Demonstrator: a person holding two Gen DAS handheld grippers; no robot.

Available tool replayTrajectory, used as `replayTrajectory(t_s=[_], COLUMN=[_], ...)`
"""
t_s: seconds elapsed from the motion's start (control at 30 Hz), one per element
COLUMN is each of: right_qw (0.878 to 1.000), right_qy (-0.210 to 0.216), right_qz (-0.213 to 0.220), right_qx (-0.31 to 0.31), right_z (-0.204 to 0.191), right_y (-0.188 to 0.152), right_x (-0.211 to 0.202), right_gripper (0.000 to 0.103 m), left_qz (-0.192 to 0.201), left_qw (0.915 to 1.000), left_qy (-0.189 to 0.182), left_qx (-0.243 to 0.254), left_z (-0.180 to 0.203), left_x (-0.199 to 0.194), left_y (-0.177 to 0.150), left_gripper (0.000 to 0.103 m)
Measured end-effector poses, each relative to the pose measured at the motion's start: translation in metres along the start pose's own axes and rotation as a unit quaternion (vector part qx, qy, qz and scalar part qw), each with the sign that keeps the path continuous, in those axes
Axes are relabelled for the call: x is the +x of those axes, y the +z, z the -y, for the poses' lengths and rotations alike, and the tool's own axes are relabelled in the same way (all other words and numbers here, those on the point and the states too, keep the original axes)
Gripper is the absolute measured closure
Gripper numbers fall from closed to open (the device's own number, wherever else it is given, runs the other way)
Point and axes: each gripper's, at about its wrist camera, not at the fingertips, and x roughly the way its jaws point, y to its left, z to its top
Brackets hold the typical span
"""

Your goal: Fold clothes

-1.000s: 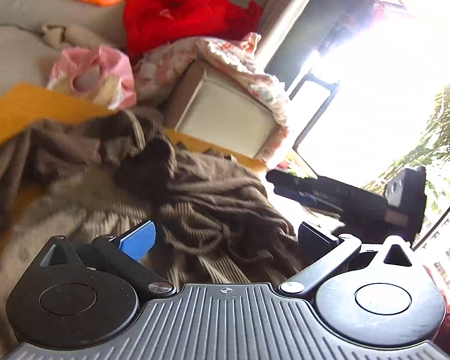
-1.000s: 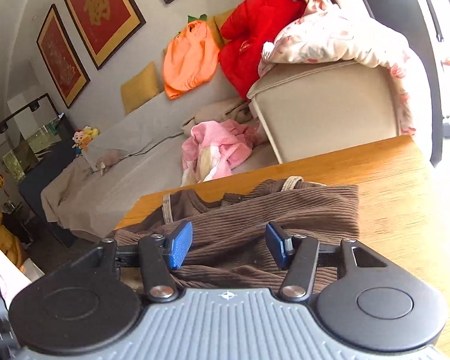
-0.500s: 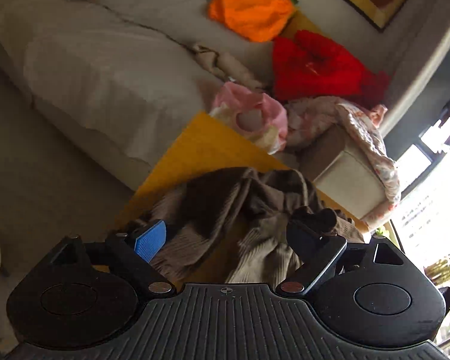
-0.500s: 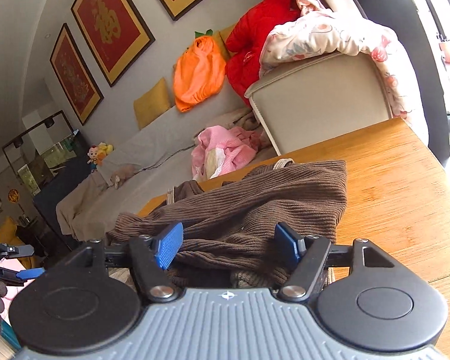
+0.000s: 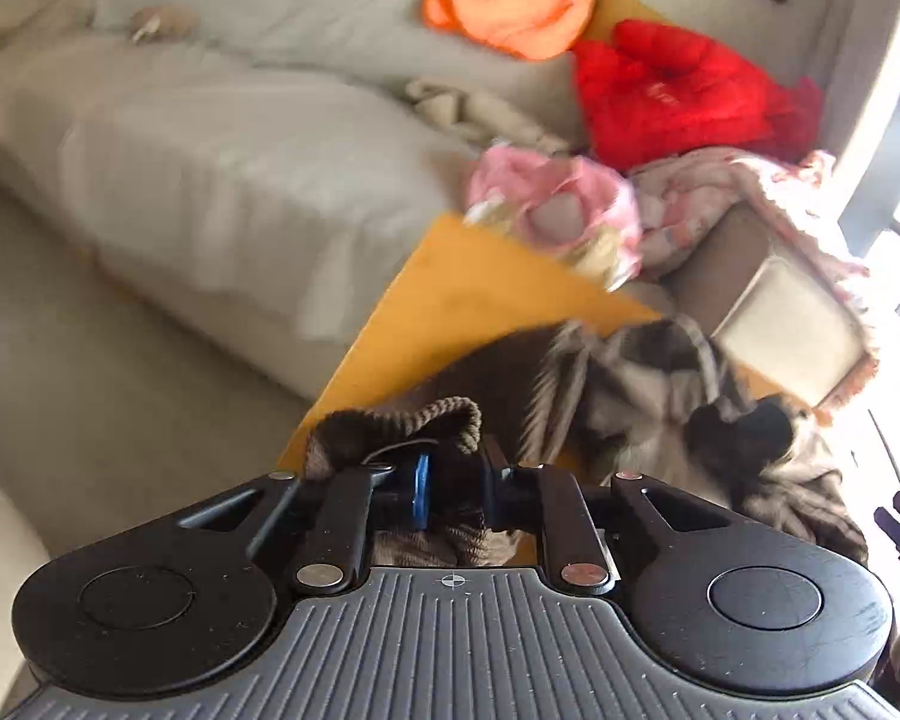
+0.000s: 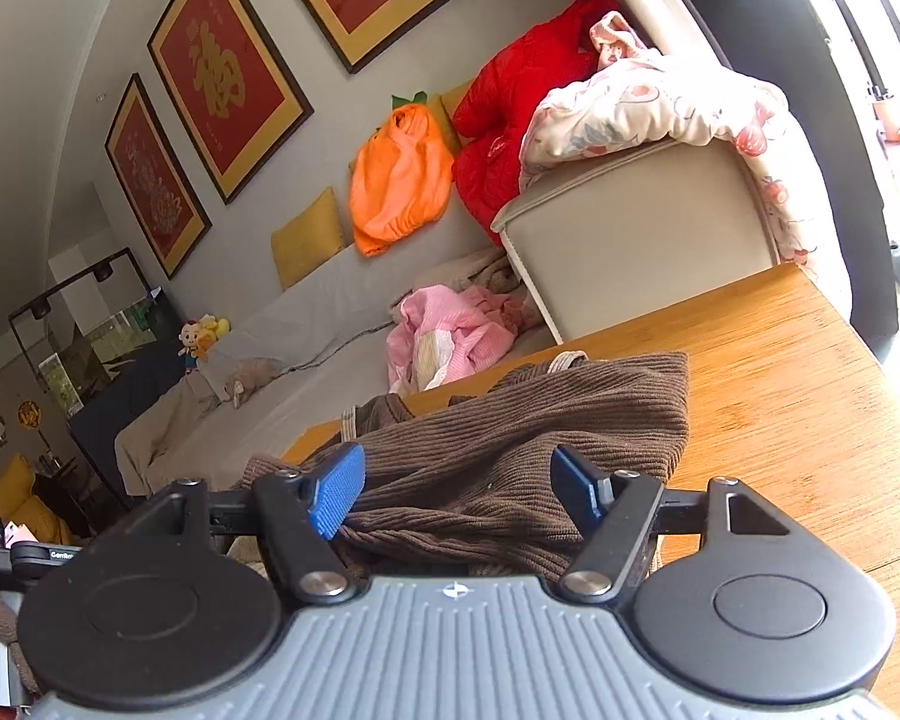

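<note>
Left gripper (image 5: 450, 483) is clamped on the brown garment's (image 6: 510, 438) edge at 6 o'clock; right gripper (image 6: 456, 489) gapes over it w/ nothing between. Keep the cloth taut & level across the table (image 6: 780, 396).

A brown ribbed corduroy garment (image 6: 510, 438) lies crumpled on the wooden table, pale waistband edge toward twelve o'clock.

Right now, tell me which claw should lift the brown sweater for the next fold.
Left. The left claw is shut on the brown sweater edge; the right claw is open around the cloth, gripping nothing.
</note>
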Motion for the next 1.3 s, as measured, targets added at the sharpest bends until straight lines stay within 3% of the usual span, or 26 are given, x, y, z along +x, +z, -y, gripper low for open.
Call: replayTrajectory(t_s=[0.1,0.2,0.33,0.4,0.47,0.53,0.63,0.73,0.83,0.97,1.1,1.3], right_qw=[1.0,1.0,0.999,0.999,0.999,0.998,0.998,0.997,0.998,1.0,0.997,0.98], right_qy=[0.005,0.009,0.009,0.006,0.005,0.001,-0.002,-0.003,-0.007,-0.014,0.02,0.046], right_qz=[0.01,0.014,0.021,0.023,0.02,0.017,0.015,0.015,0.007,0.008,0.016,-0.033], right_qx=[0.008,0.019,0.033,0.04,0.049,0.058,0.067,0.07,0.066,0.024,-0.069,-0.189], right_z=[0.002,0.006,0.012,0.015,0.019,0.023,0.027,0.028,0.027,0.013,-0.017,-0.068], right_y=[0.002,0.004,0.006,0.006,0.006,0.006,0.005,0.005,0.004,0.001,-0.005,-0.014], right_x=[-0.003,-0.004,-0.006,-0.007,-0.007,-0.006,-0.006,-0.005,-0.001,0.001,-0.005,0.019], right_gripper=[0.034,0.034,0.034,0.034,0.034,0.033,0.032,0.03,0.03,0.03,0.025,0.025], left_qz=[0.046,0.084,0.077,0.044,0.012,-0.02,-0.067,-0.079,-0.083,-0.094,-0.127,-0.177], left_qw=[0.9971,0.9887,0.9781,0.9736,0.9664,0.9566,0.9379,0.9307,0.9242,0.9239,0.9288,0.9253], left_qy=[-0.036,-0.078,-0.154,-0.194,-0.234,-0.273,-0.328,-0.346,-0.369,-0.371,-0.348,-0.336], left_qx=[0.05,0.096,0.117,0.111,0.106,0.1,0.092,0.089,0.051,0.016,0.007,-0.012], left_z=[0.047,0.103,0.182,0.201,0.221,0.24,0.268,0.258,0.248,0.253,0.253,0.262], left_x=[-0.01,-0.017,-0.002,0.012,0.026,0.039,0.059,0.056,0.055,0.065,0.076,0.09], left_y=[0.039,0.078,0.101,0.091,0.08,0.07,0.054,0.047,0.054,0.064,0.052,0.026], left_gripper=[0.088,0.088,0.088,0.086,0.069,0.04,0.025,0.01,0.001,0.0,0.0,0.0])
